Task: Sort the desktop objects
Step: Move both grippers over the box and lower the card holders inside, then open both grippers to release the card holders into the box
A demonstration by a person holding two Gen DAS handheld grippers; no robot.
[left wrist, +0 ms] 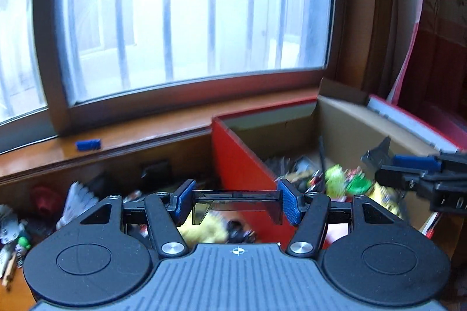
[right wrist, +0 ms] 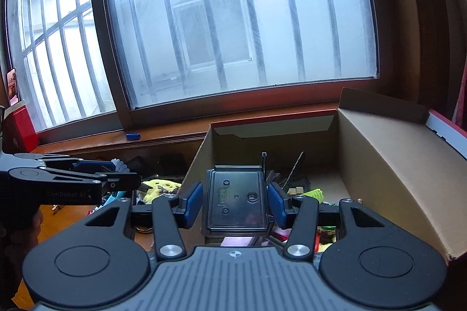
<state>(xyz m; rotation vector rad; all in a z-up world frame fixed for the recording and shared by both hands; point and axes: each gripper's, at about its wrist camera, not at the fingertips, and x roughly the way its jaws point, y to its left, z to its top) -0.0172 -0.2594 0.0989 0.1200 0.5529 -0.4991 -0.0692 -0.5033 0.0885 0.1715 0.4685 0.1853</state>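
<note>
Two claws are each closed on a smoky, translucent plastic piece near the open cardboard box with red outer walls (right wrist: 379,153), which serves as the landmark. The left claw (left wrist: 237,201) pinches a long, dark clear plastic strip with two hanging tabs (left wrist: 236,195) end to end between its blue pads, just above the box's left wall. The right claw (right wrist: 236,201) grips a dark, clear rectangular plastic case (right wrist: 235,201) by its two long sides, held over the inside of the box near its front.

Down in the box lies a blurred jumble of small things (left wrist: 335,179), green and yellow among them; left of the box, on the wooden tabletop (right wrist: 67,216), sit more oddments, including a yellow plush toy (right wrist: 159,187) (details too smeared to name). A small blue block (left wrist: 87,144) rests on the windowsill behind the box.

Both held pieces look light, stiff and smooth, so probably slippery and likely to crack under hard squeezing. Flat parallel faces, as now gripped, seem the safest hold; the strip, caught only at its tips, could twist or pop free.
</note>
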